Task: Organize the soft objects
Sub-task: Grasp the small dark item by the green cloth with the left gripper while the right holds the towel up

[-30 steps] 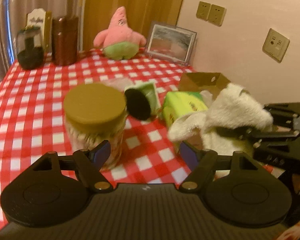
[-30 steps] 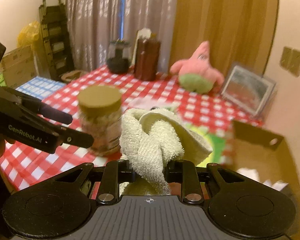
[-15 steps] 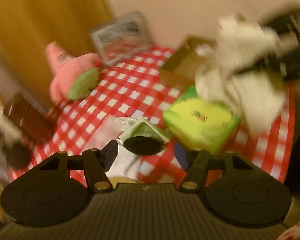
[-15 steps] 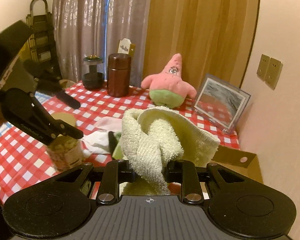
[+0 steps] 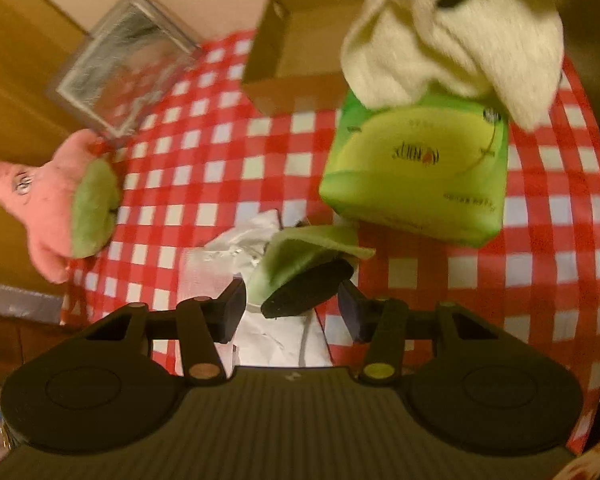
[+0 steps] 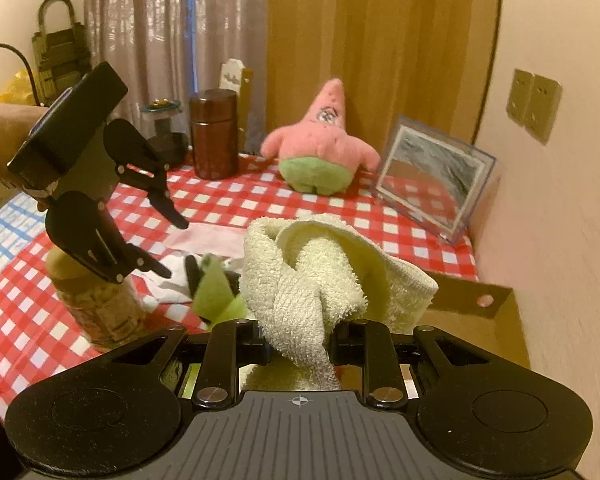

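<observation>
The cream towel (image 6: 320,276) hangs bunched in the right tongs (image 6: 298,346), pinched firmly between both pads at lower centre of the right wrist view, lifted clear of the red-checked worktop (image 6: 228,200). A second ago it sat lower against the green tissue pack (image 5: 416,172); now it is higher and close to the cardboard box (image 6: 476,312) at the frame's right, probably its destination. The left tongs (image 5: 292,308) have swung off the lidded jar (image 6: 100,304) and rolled to point steeply down over the green-and-black soft piece (image 5: 308,272) at lower centre of the left view. Their jaws are closing, the piece between them but not yet pressed. So one soft item looks nearly stowed, and a second pickup appears under way.
</observation>
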